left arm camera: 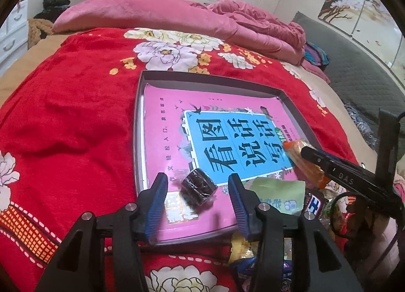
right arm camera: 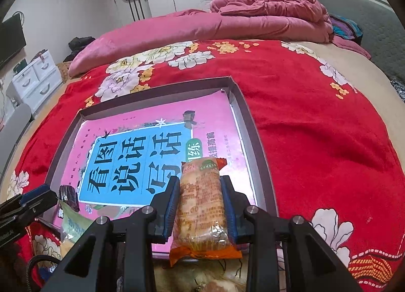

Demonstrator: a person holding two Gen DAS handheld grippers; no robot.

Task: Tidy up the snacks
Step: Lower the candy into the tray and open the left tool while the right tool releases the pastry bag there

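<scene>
Left gripper: spread – dark snack lies free between its fingers, near the tray's front edge.
Right gripper: pinching orange packet over the front edge.
Advice: lift left straight off; set packet beside, not atop.

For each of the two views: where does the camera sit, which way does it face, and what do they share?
Left wrist: on the left gripper, looking down over the tray; fingers apart, dark snack between, untouched.
Right wrist: on the right gripper, facing the same tray, shut on the orange packet.
Shared: tray, pink book, dark snack, orange packet, each other's gripper.
</scene>
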